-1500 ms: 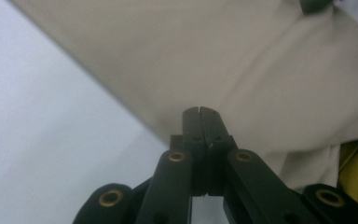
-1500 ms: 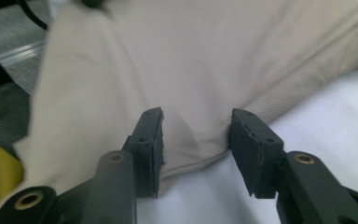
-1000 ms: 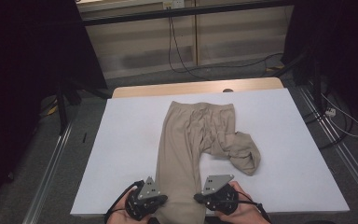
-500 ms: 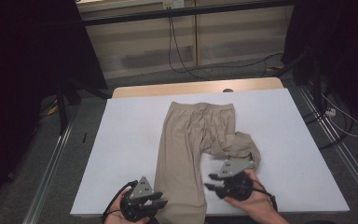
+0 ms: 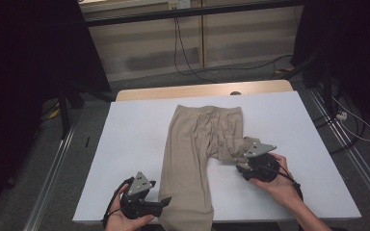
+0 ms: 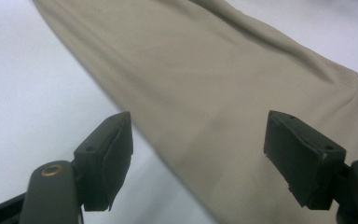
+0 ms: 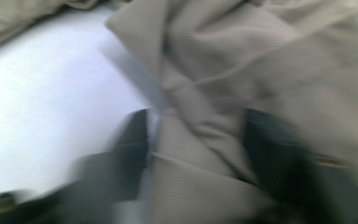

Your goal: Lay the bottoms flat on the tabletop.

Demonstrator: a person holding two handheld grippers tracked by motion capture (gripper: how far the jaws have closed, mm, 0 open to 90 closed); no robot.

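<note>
- Left claw (image 6: 198, 154) stands wide open, its two black jaws far apart with nothing pinched between them.
- Between and just beyond those jaws lies the straight leg of the tan trousers (image 6: 205, 93), flat on the white table (image 6: 23, 84); the cloth edge runs slantwise past the one jaw, bare table showing beside it.
- From the high view the left claw (image 5: 166, 201) sits low at the table's near edge, jaw tip just touching or just beside the trouser leg; which of the two is hard to say.
- The left hand (image 5: 125, 219) grips that claw from below and behind, cable looping around it, grey plate on top tilted up.
- Right claw (image 7: 196, 140) is partly open, jaws either side of a bunched fold of cloth; the view is blurred, so whether they actually clamp it cannot be told.
- Crumpled trouser cloth piles up ahead of and above those jaws, white table off to one side.
- In the high view the right claw (image 5: 243, 161) noses into the folded-over second leg, which is heaped right at its tip.
- The right hand (image 5: 277, 180) comes in from the near right corner, forearm angled toward the table's middle, palm wrapped round the claw's body.
- The trousers (image 5: 200, 144) spread from the waistband on the far side of both claws, down between them, to the near edge.
</note>
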